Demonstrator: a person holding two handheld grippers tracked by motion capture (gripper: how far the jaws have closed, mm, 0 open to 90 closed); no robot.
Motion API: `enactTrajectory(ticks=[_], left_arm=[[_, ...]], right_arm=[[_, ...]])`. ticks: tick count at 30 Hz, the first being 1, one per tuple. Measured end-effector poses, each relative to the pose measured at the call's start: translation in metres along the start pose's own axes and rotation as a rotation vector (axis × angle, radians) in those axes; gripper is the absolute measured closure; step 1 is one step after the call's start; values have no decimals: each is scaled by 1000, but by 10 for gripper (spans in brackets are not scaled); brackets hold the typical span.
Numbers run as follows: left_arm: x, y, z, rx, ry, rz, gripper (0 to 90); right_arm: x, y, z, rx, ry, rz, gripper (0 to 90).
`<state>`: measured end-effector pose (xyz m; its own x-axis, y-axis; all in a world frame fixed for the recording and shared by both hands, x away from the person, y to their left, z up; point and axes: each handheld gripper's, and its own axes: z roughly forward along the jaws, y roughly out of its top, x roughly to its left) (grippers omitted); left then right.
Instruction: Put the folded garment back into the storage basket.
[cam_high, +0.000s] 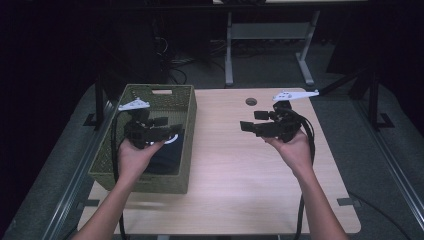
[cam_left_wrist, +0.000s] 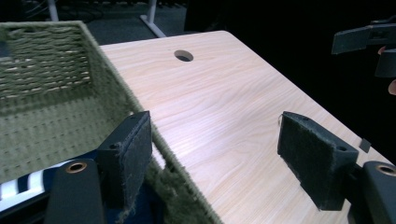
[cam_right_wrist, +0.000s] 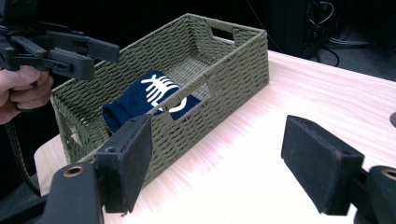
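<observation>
Woven matt basket; smooth pale wood table; navy cloth (white print); fuzzy pads.

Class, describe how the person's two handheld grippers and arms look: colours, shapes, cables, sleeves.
Both are black. The left gripper and right gripper each carry a pale three-cornered plate on top and trail a black cable. The jaws end in flat rectangular black felt-like pads with frayed edges, beside brass-coloured rivets. The forearms are bare, with no sleeves in sight.
</observation>
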<state>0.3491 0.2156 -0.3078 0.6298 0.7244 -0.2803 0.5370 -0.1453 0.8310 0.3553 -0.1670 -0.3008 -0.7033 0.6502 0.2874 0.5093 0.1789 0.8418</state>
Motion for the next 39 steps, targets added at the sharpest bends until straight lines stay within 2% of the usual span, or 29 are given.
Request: enactTrajectory(ticks=[14, 25, 39], left_arm=[[-25, 5, 26, 14, -33, 30, 239], [-40, 6, 39, 18, -67, 38, 234], [-62, 5, 56, 36, -109, 70, 233]], right_arm=[[-18, -19, -25, -3, -38, 29, 239], [-26, -30, -40, -10, -64, 39, 235], [-37, -50, -62, -29, -108, 62, 234]])
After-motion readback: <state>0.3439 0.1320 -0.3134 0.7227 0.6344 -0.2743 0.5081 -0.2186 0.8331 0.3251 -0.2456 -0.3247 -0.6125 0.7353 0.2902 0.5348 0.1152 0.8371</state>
